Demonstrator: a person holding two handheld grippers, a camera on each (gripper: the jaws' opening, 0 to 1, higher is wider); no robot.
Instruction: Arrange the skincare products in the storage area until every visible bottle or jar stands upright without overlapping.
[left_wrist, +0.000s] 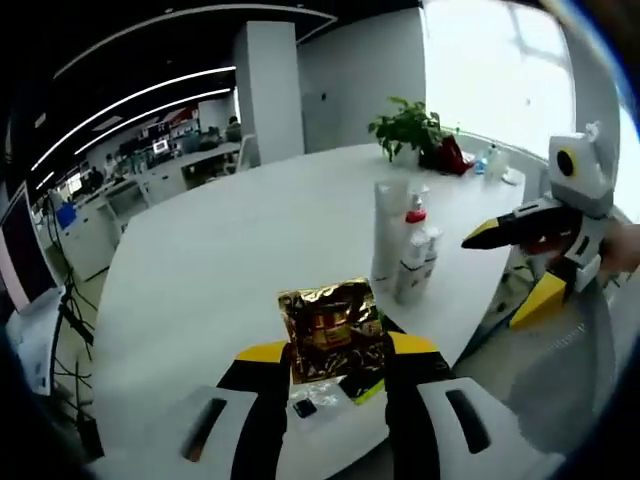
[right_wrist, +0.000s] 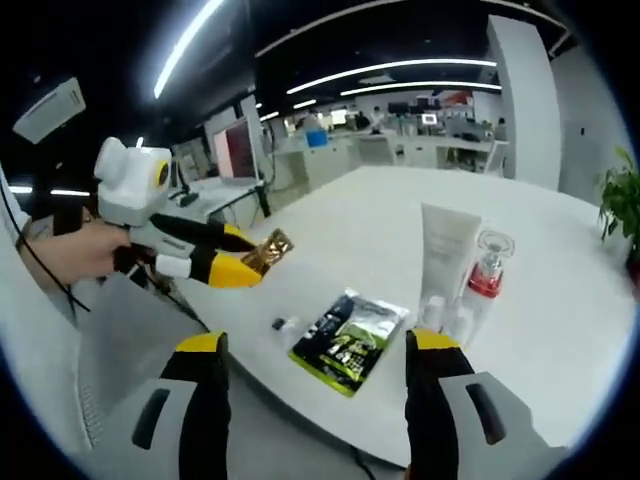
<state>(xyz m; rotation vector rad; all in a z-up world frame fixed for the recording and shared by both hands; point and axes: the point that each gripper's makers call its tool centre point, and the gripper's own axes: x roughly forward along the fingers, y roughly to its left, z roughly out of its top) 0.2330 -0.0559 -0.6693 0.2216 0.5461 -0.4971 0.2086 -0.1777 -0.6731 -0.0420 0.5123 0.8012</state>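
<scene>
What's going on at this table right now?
A person works with two handheld grippers at a white table. The left gripper is shut on a gold foil packet, lifted above the table edge. The right gripper is open and empty. A green sachet lies flat, while a white tube and red-capped bottle stand upright together.

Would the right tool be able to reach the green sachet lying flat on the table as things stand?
Probably yes: the right tool is open, the green sachet lies between its jaws' line, and the left tool, shut on a gold sachet, sits off to one side.
</scene>
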